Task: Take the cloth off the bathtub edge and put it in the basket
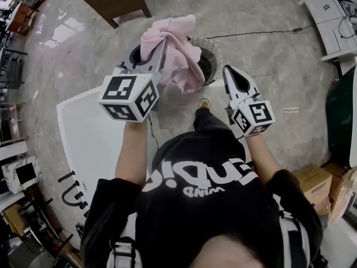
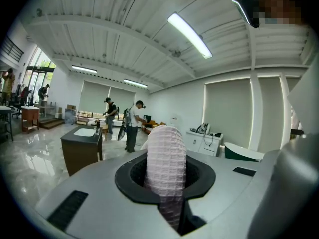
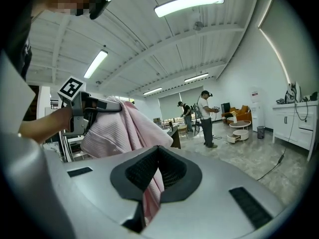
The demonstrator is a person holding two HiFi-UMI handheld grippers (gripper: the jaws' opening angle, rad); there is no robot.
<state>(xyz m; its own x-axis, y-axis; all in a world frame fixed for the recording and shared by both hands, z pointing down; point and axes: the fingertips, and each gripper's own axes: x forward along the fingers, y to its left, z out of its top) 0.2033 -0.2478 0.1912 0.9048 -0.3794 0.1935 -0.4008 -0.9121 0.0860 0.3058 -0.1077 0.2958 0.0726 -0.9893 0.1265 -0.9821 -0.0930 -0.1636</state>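
Pink ribbed cloth (image 1: 174,52) hangs in the air between my two tools, off the white bathtub (image 1: 83,133), which lies at the lower left of the head view. My left tool (image 1: 148,53) has its jaws nearly together, and they press on a thick fold of the cloth that stands up between them in the left gripper view. My right tool (image 1: 228,73) is closed too, and in the right gripper view a thin corner of the same cloth goes down into the slit between its jaws. Most of the cloth bunches at the left tool. The white basket (image 1: 216,57) stands on the grey marble floor (image 1: 262,66), partly hidden behind the cloth in the head view.
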